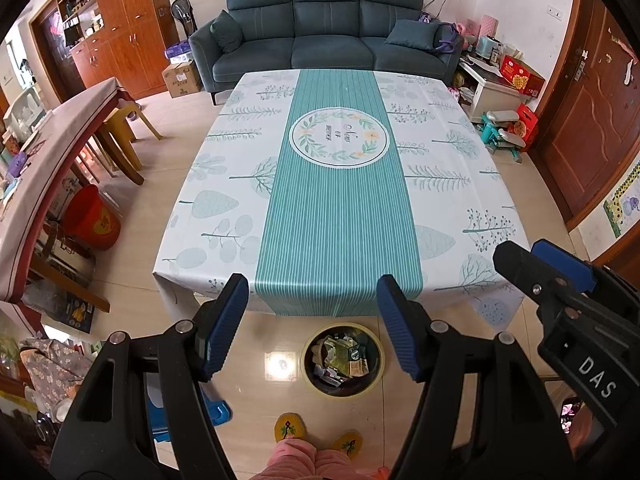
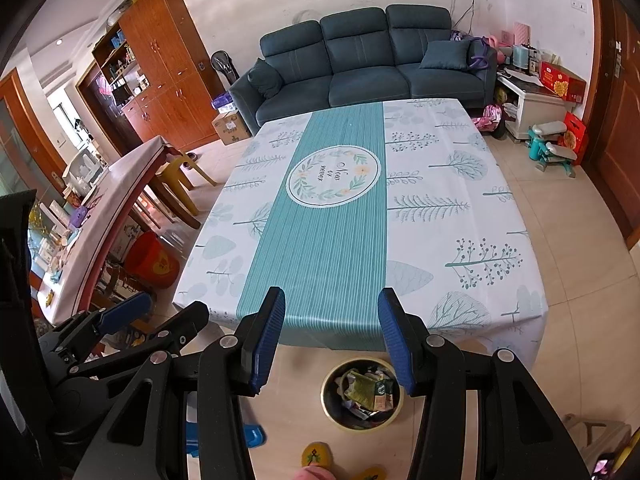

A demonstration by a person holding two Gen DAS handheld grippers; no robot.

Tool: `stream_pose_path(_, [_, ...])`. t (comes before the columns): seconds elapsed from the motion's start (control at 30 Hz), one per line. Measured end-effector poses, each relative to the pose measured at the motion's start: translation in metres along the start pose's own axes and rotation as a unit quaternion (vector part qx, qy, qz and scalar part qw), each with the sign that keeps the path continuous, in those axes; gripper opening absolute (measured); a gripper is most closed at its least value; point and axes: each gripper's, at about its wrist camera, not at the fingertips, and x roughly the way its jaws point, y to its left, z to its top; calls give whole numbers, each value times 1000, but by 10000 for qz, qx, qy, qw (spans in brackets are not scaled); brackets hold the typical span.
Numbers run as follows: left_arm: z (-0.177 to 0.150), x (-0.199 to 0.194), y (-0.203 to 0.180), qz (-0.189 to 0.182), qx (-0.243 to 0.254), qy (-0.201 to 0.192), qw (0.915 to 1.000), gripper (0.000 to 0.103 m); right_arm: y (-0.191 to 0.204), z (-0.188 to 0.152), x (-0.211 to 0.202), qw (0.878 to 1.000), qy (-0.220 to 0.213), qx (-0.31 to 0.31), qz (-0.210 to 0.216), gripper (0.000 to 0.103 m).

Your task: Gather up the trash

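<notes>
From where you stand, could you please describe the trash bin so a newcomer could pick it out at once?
Start at the big table with the teal-striped tablecloth. On the floor just off its near edge stands the trash bin, a round bin with a pale yellow rim. Unlike the red bucket off to the left, it is stuffed with crumpled wrappers.

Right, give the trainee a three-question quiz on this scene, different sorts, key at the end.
1. True or false: the bin already holds trash.
2. Where does the bin stand? A) on the table B) on the floor by the table's near edge C) beside the sofa
3. Fill in: the jaws of both the left gripper and the right gripper are ____ and hold nothing.

Key: 1 true; 2 B; 3 open.
</notes>
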Motion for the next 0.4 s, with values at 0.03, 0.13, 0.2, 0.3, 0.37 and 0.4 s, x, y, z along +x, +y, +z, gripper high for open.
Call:
stream_pose_path(0.03, [-1, -1, 0, -1, -3, 6, 10000, 64, 0, -1, -1, 10000, 3, 10, 6, 49])
stream_pose_path(0.13, [-7, -4, 0, 13, -35, 15, 10000, 64, 1, -4, -2, 10000, 7, 14, 5, 49])
stream_pose_path(0.2, [-6, -3, 0, 17, -31, 6, 10000, 64, 1, -5, -2, 10000, 8, 13, 6, 49])
stream_pose_path(0.3, [-6, -3, 0, 10, -30, 11, 10000, 64, 2, -6, -3, 10000, -2, 24, 11, 49])
stream_pose_path(0.37, [-6, -3, 0, 13, -28, 9, 10000, 64, 1, -4, -2, 10000, 4, 16, 7, 49])
stream_pose_path(0.4, [-6, -3, 0, 14, -21, 16, 10000, 64, 0, -4, -2, 10000, 7, 18, 7, 49])
